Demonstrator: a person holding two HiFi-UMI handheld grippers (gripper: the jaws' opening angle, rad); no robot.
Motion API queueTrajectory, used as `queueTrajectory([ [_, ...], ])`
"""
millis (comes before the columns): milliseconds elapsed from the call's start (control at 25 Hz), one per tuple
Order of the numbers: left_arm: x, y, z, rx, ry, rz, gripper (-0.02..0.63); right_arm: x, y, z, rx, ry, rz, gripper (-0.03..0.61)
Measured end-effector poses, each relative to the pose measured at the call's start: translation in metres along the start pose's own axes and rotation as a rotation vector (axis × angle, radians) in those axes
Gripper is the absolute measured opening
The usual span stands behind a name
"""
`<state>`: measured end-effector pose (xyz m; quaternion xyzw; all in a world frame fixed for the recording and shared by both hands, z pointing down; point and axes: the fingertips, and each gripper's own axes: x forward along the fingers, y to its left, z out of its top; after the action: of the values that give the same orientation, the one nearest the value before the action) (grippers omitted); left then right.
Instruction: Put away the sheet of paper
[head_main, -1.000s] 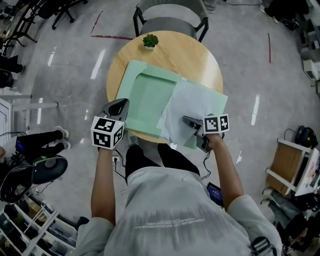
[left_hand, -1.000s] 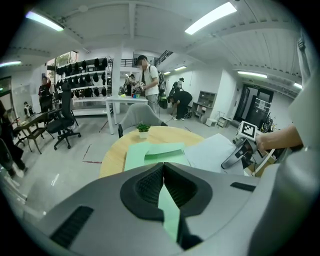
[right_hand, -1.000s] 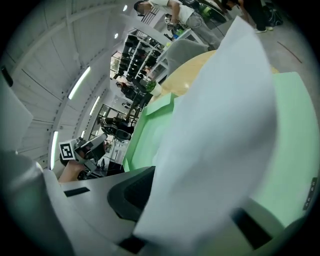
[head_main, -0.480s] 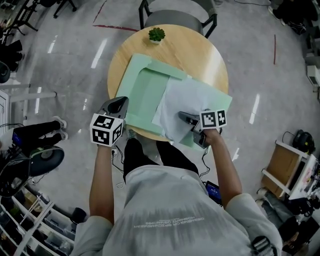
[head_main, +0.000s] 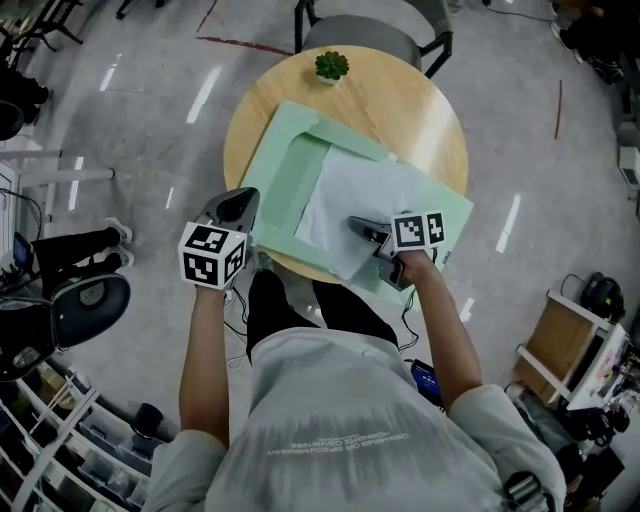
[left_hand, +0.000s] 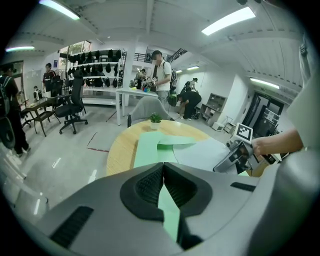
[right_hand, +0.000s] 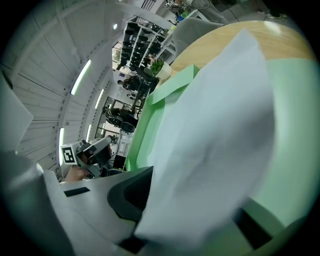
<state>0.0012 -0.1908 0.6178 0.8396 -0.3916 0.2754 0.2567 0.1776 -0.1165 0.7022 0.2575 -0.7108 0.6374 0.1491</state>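
A white sheet of paper (head_main: 345, 205) lies partly over an open pale green folder (head_main: 290, 160) on a round wooden table (head_main: 410, 100). My right gripper (head_main: 360, 226) is shut on the sheet's near edge, and the paper (right_hand: 215, 130) fills the right gripper view above the folder (right_hand: 295, 125). My left gripper (head_main: 244, 200) is at the folder's near left edge. In the left gripper view its jaws (left_hand: 163, 172) are shut with a strip of the green folder (left_hand: 147, 147) between them. The right gripper (left_hand: 231, 156) shows there at the right, on the paper (left_hand: 200, 150).
A small potted plant (head_main: 331, 66) stands at the table's far edge, with a grey chair (head_main: 370, 28) behind it. Shelves and clutter line the floor at the left and right. People stand at desks in the background of the left gripper view.
My right gripper has carried the sheet left and away from me, further over the folder. The left gripper has stayed at the folder's near left edge.
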Motion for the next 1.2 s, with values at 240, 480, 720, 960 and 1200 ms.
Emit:
queueTrajectory([
  [240,-0.003,0.013,-0.007,-0.026,0.007,0.011,0.018,0.020,0.007,0.009,0.011,0.003,0.016,0.029],
  [480,-0.001,0.020,-0.010,-0.041,0.011,0.007,0.018,0.035,0.010,0.014,0.033,0.012,0.028,0.031],
  [720,-0.002,0.031,-0.010,-0.055,0.015,0.005,0.018,0.046,0.015,0.018,0.045,0.024,0.031,0.029],
  [960,-0.002,0.040,-0.010,-0.060,0.023,-0.001,0.018,0.060,0.021,0.028,0.064,0.009,0.059,0.031],
  [1200,-0.006,0.050,-0.012,-0.061,0.036,-0.011,0.018,0.081,0.028,0.035,0.071,0.013,0.068,0.031],
])
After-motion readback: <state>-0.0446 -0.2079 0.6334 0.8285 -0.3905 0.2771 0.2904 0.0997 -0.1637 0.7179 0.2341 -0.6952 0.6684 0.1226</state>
